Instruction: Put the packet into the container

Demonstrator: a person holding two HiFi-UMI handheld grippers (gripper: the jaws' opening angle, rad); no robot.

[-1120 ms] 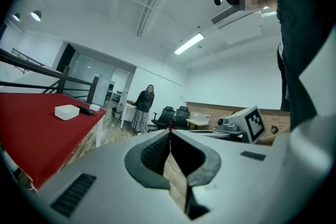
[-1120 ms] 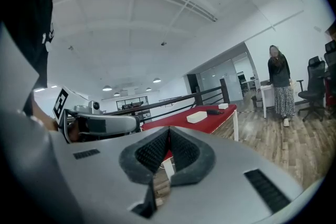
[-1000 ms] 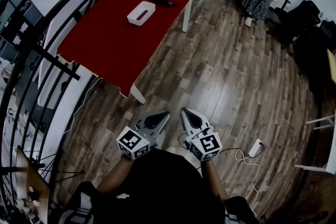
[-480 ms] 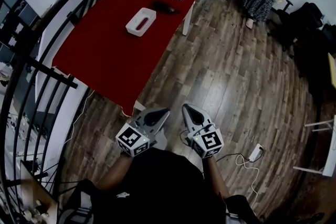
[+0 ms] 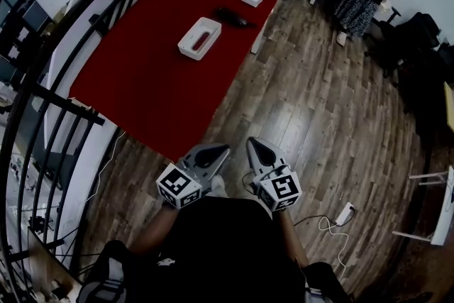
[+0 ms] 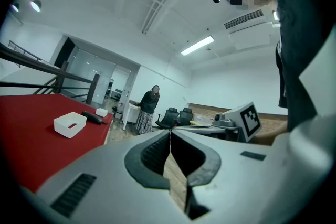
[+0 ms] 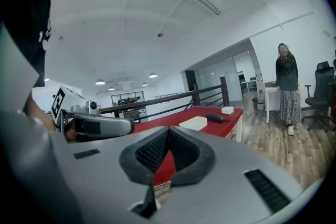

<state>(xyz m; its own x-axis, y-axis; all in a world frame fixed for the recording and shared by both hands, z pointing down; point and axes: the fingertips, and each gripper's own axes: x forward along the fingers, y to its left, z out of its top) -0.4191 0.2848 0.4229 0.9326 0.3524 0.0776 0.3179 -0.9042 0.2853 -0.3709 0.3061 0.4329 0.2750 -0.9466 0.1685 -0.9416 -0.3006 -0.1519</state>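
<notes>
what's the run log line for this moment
left gripper: shut, empty | right gripper: shut, empty | both far from container | container on red table, untouched

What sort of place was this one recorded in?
Probably an open-plan office: office chairs, a white desk and ceiling strip lights, with a black railing beside the red table.

1. Floor (image 5: 319, 103) under the left gripper (image 5: 221, 150) and right gripper (image 5: 252, 145): wooden planks, faintly glossy (light streaks show).
2. Table (image 5: 142, 74) ahead of them: matt red top.
3. Container (image 5: 199, 37): smooth white, plastic-looking.
</notes>
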